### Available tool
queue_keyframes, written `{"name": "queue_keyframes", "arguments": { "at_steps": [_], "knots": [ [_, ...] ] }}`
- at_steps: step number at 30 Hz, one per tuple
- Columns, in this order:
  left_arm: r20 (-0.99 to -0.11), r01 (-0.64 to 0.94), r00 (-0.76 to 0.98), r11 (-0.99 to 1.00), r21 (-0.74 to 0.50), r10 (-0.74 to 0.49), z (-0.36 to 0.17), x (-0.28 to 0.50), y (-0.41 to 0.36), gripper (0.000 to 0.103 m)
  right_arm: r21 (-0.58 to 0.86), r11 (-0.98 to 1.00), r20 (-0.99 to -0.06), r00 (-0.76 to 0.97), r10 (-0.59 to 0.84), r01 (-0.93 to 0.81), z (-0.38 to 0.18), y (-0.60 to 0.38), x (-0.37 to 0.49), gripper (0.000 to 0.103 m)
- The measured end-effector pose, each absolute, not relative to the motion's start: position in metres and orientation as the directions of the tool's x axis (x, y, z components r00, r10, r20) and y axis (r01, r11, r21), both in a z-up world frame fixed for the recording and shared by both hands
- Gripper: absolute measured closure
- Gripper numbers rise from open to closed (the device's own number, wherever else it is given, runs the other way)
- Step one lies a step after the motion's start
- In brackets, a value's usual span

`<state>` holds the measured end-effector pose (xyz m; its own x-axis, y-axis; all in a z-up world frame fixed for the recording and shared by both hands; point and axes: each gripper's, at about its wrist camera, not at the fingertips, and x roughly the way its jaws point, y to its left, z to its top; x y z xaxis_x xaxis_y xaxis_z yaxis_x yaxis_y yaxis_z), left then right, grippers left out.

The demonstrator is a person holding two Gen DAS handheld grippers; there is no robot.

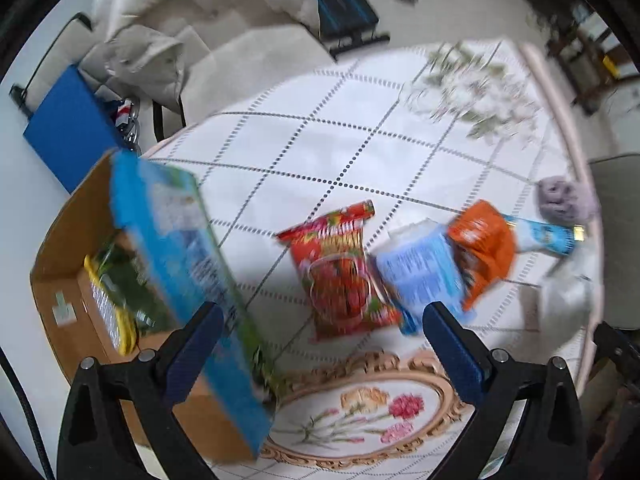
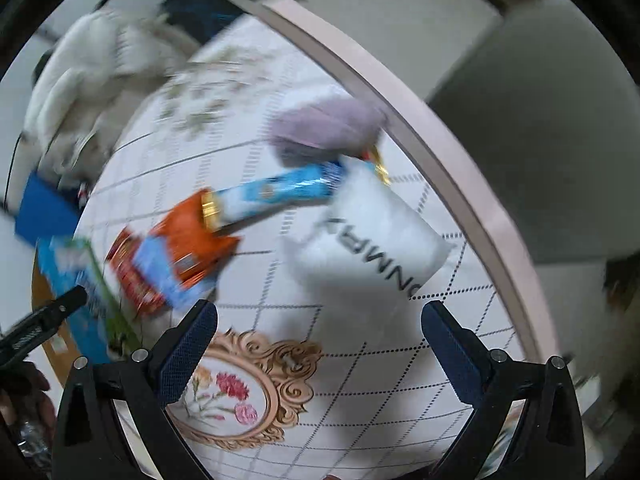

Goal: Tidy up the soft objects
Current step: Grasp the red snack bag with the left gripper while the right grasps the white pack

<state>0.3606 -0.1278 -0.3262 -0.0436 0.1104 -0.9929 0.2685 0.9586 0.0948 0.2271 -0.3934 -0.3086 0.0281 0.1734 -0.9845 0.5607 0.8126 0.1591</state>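
My left gripper (image 1: pixel 320 320) is open above the round table. A blue packet (image 1: pixel 188 280) hangs tilted over the cardboard box (image 1: pixel 76 320), against the left finger (image 1: pixel 196 344) and not clamped. On the table lie a red snack bag (image 1: pixel 340 276), a light-blue pack (image 1: pixel 420 272), an orange bag (image 1: pixel 484 248), a blue tube pack (image 1: pixel 548 236) and a purple fluffy ball (image 1: pixel 564 200). My right gripper (image 2: pixel 320 320) is open and empty, above a white bag (image 2: pixel 372 232). The purple ball (image 2: pixel 324 128), blue tube (image 2: pixel 280 192) and orange bag (image 2: pixel 196 236) lie beyond it.
The box holds a green-and-yellow packet (image 1: pixel 120 288). The tablecloth (image 1: pixel 340 140) has a grid and flower print; the table's pink rim (image 2: pixel 440 152) curves at the right. A sofa with white cushions (image 1: pixel 168 20) and a blue board (image 1: pixel 68 124) stand behind.
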Motion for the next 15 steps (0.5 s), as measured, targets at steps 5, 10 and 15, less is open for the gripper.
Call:
{"name": "queue_keyframes", "arguments": {
  "at_steps": [5, 10, 15],
  "knots": [
    [-0.976, 0.282, -0.141, 0.951, 0.124, 0.168, -0.365, 0.383, -0.134, 0.001, 0.203, 0.745, -0.968, 0.015, 0.251, 0.636, -0.337, -0.407, 0.207, 0.000],
    [-0.962, 0.246, -0.220, 0.963, 0.105, 0.161, -0.399, 0.386, -0.129, 0.001, 0.087, 0.866, -0.993, -0.027, 0.115, 0.492, -0.333, -0.401, 0.219, 0.000],
    [-0.961, 0.169, -0.265, 0.985, 0.040, 0.084, -0.410, 0.384, -0.120, 0.005, 0.251, 0.602, -0.919, -0.009, 0.394, 0.758, -0.374, -0.443, 0.204, 0.000]
  ]
}}
